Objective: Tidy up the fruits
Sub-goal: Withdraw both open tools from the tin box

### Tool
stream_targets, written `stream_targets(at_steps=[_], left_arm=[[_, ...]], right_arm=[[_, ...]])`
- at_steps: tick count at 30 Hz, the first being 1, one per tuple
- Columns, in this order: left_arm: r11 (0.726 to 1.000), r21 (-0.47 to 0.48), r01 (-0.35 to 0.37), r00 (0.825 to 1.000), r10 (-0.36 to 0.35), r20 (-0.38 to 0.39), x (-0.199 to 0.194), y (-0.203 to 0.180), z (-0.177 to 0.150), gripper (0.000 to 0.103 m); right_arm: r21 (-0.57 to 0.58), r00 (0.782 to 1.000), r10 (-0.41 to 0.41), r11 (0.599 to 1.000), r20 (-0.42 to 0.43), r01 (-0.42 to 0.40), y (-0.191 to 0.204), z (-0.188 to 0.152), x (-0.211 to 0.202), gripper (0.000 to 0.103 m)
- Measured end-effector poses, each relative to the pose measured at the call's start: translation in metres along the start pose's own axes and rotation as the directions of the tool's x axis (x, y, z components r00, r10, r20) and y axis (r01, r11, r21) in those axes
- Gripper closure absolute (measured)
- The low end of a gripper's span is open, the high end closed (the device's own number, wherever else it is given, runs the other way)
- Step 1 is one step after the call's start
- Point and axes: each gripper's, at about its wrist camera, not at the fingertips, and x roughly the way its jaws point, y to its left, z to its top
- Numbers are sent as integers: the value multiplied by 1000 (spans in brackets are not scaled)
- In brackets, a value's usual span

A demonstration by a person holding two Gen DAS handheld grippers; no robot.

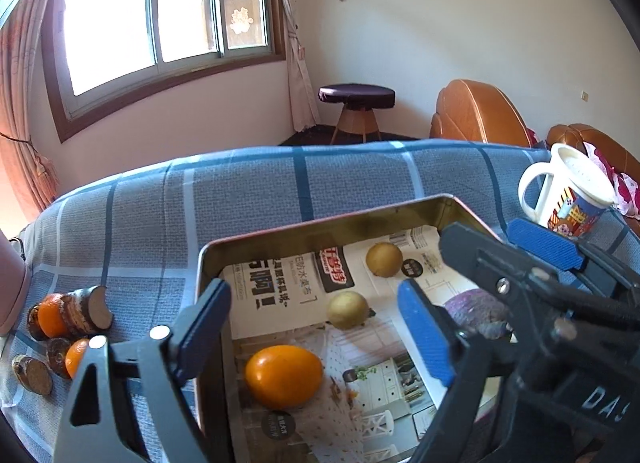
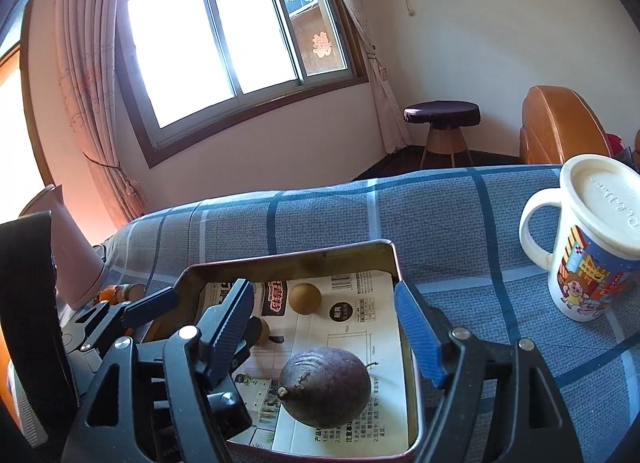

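Observation:
A metal tin (image 1: 320,229) lined with newspaper stands on the blue checked cloth. An orange fruit (image 1: 284,377) lies in it between the pads of my left gripper (image 1: 316,329), which is open and clear of it. A dark purple fruit (image 2: 324,387) lies in the tin (image 2: 288,259) between the pads of my right gripper (image 2: 324,337), also open, with gaps on both sides. Two small brown round fruits (image 1: 384,259) (image 1: 347,309) sit farther back in the tin. In the left wrist view the right gripper hides part of the purple fruit (image 1: 476,311).
Left of the tin, oranges and cut brown pieces (image 1: 68,315) lie on the cloth. A white lidded mug (image 2: 592,255) stands to the right. Beyond the table's far edge are a stool (image 1: 356,103) and an orange armchair (image 1: 476,115).

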Motion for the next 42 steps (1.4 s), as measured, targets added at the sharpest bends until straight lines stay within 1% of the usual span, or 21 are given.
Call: stream_targets(at_steps=[2, 3, 5, 7, 12, 19, 22, 25, 26, 28, 34, 37, 42], left_arm=[[1000, 12, -14, 999, 14, 48, -10, -2, 1, 1], [1000, 17, -20, 998, 19, 61, -13, -3, 2, 0], [999, 16, -30, 997, 28, 73, -18, -2, 2, 0], [999, 6, -34, 997, 34, 67, -20, 2, 1, 0], [998, -28, -64, 996, 66, 60, -25, 19, -4, 0], [989, -69, -130, 985, 136, 103, -38, 45, -14, 0], [983, -62, -172, 977, 178, 119, -43, 54, -19, 0], [979, -65, -194, 972, 200, 122, -48, 64, -22, 0], [978, -69, -196, 972, 203, 120, -49, 68, -23, 0], [976, -79, -203, 971, 212, 113, -49, 74, -25, 0], [974, -74, -215, 968, 222, 113, -56, 89, -32, 0], [972, -94, -215, 968, 225, 114, -60, 97, -35, 0], [972, -118, -204, 971, 216, 98, -62, 107, -39, 0]], right_arm=[[13, 998, -17, 1000, 54, 17, -4, 3, -10, 28], [14, 996, -33, 999, 79, 32, -4, 4, -14, 28], [9, 991, -72, 997, 117, 72, -4, 4, -19, 26], [8, 985, -99, 995, 144, 99, -4, 4, -24, 26], [1, 969, -128, 991, 209, 131, 2, 2, -35, 26], [-89, 943, -177, 974, 283, 209, 25, -8, -43, 26], [-102, 923, -217, 960, 319, 261, 31, -11, -48, 26], [-61, 890, -275, 946, 363, 318, 26, -12, -59, 25], [-43, 882, -291, 943, 370, 329, 25, -12, -62, 21], [-11, 872, -317, 938, 372, 346, 20, -13, -65, 17], [25, 875, -345, 933, 338, 358, 17, -17, -70, 17], [42, 873, -357, 930, 332, 365, 18, -19, -73, 17], [67, 871, -375, 925, 316, 374, 19, -25, -80, 17]])
